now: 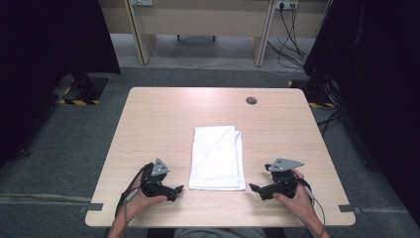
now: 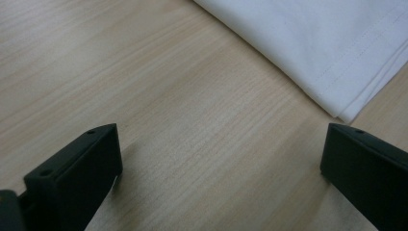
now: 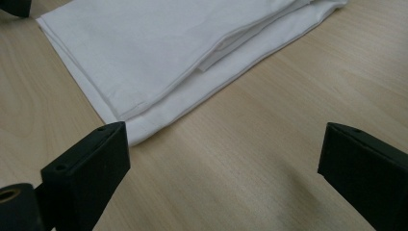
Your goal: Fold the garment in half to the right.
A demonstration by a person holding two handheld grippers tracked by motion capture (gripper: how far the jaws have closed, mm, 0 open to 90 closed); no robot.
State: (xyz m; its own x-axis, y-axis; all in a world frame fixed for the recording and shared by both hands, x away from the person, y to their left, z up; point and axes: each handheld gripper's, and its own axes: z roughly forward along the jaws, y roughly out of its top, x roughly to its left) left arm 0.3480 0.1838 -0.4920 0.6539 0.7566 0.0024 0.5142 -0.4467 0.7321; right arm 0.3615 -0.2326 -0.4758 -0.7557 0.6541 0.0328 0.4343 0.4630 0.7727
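A white folded cloth lies flat in the middle of the light wooden table, its long side running away from me. My left gripper rests on the table just left of the cloth's near corner, open and holding nothing. In the left gripper view the cloth lies at the upper right, past the wide-apart jaws. My right gripper sits just right of the cloth's near right corner, open too. The right gripper view has the cloth spread across the upper left, its corner close to the left jaw.
A round cable hole sits in the table's far right part. Beyond the table stand wooden desk legs and loose cables on grey carpet. Dark curtains hang at both sides.
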